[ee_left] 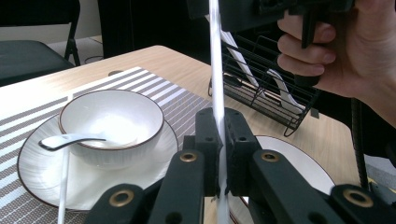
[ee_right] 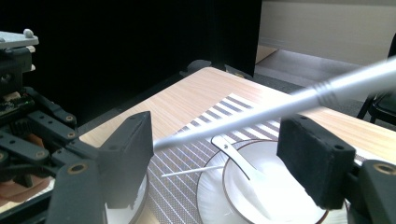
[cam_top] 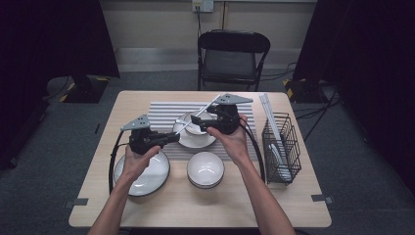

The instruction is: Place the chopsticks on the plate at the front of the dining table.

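A long white chopstick (cam_top: 211, 102) slants up over the striped placemat (cam_top: 161, 115). My left gripper (cam_top: 175, 137) is shut on its lower end, and in the left gripper view the jaws (ee_left: 219, 126) pinch the chopstick (ee_left: 215, 56). My right gripper (cam_top: 195, 119) is open, and the chopstick (ee_right: 280, 105) passes between its wide-apart jaws (ee_right: 219, 140). Below sits a small white bowl (ee_left: 112, 119) on a plate (ee_left: 37, 172), with a white spoon (ee_left: 70, 140) in it. A second chopstick (ee_right: 191, 171) lies on the plate rim.
A dark-rimmed plate (cam_top: 142, 174) lies front left under my left hand. Another white bowl (cam_top: 205, 169) stands front centre. A black wire basket (cam_top: 281, 147) holding cutlery is at the right edge. A folding chair (cam_top: 232, 54) stands behind the table.
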The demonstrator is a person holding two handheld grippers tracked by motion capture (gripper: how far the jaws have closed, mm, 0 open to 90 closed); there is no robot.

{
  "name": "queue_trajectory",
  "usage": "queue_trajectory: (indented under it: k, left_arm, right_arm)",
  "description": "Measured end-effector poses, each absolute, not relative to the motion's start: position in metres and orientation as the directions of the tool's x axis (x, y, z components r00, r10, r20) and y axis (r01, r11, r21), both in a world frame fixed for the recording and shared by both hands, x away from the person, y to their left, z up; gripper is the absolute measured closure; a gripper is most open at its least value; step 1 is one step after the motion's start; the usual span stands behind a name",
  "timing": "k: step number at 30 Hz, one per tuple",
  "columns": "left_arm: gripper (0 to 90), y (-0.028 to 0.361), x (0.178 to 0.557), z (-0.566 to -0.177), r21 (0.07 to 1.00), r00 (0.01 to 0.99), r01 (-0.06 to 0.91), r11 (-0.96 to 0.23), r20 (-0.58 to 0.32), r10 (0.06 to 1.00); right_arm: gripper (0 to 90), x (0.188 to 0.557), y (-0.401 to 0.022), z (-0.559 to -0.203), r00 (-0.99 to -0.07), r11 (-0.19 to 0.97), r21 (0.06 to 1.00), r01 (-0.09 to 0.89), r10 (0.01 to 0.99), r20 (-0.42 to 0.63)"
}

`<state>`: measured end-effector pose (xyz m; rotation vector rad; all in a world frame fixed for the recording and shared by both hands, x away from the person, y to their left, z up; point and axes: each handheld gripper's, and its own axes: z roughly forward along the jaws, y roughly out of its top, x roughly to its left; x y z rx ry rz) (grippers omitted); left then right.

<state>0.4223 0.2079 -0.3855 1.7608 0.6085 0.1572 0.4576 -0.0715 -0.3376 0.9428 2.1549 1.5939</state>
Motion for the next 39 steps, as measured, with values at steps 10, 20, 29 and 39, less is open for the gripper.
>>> queue_trajectory:
  k: [10, 20, 29, 39]
  left_arm:
    - [86.1, 0.217, 0.427, -0.387, 0.935, 0.84, 0.318, -0.157, -0.201, 0.504]
    - [86.1, 0.229, 0.431, -0.389, 0.931, 0.821, 0.33, -0.156, -0.201, 0.535]
    - [86.0, 0.247, 0.432, -0.39, 0.929, 0.803, 0.335, -0.157, -0.195, 0.563]
    - [86.0, 0.263, 0.435, -0.403, 0.921, 0.769, 0.368, -0.126, -0.226, 0.598]
  right_arm:
    - [25.6, 0.452, -0.084, -0.349, -0.728, 0.167, 0.925, 0.341, 0.67, 0.147]
    - [25.5, 0.447, -0.104, -0.369, -0.691, 0.185, 0.907, 0.379, 0.709, 0.144]
    - [24.3, 0.444, -0.121, -0.392, -0.653, 0.183, 0.884, 0.431, 0.739, 0.165]
    - [23.2, 0.44, -0.129, -0.408, -0.623, 0.206, 0.868, 0.452, 0.769, 0.142]
